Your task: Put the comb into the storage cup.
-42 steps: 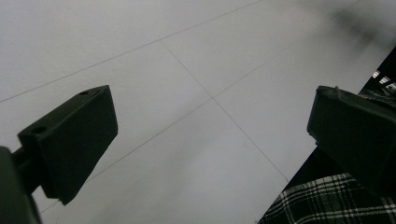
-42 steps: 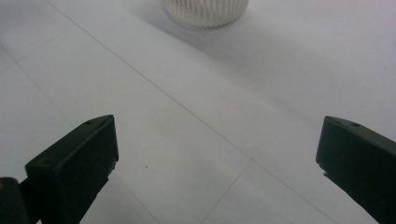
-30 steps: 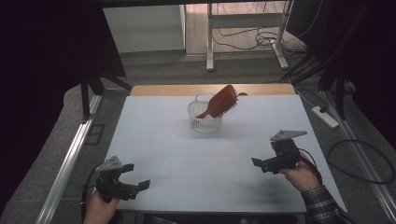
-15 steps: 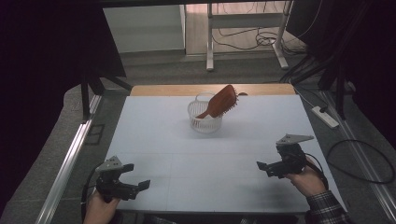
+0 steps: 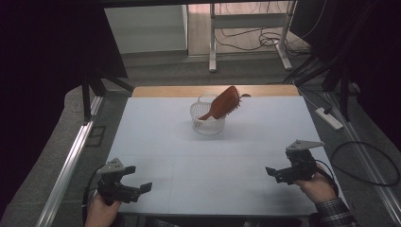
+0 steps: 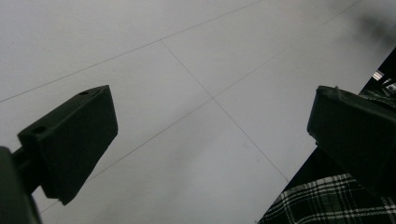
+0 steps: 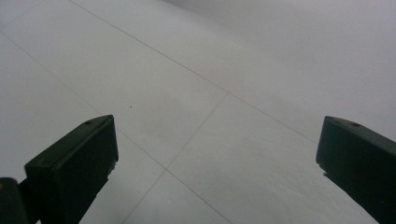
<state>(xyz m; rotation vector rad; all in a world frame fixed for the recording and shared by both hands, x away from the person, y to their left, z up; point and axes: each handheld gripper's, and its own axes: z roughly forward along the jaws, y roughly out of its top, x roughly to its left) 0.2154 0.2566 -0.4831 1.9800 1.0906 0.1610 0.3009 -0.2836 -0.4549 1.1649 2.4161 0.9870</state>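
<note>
Grippers, left gripper (image 5: 135, 182) and right gripper (image 5: 274, 172), hover wide-jawed over table (image 5: 198, 161).

The basket (image 5: 208, 120) hides the hairbrush (image 5: 224, 102) handle's lower end.

**Matt desk, glossy wood, black plastic**

The desk (image 5: 161, 142) has a smooth, matt, pale surface with thin seam lines. The hairbrush (image 5: 223, 104) looks like polished reddish wood. The basket (image 5: 206, 122) is white slatted plastic. Both grippers' jaws look like matt black plastic. The sleeve (image 5: 336, 213) is checked cloth.
</note>
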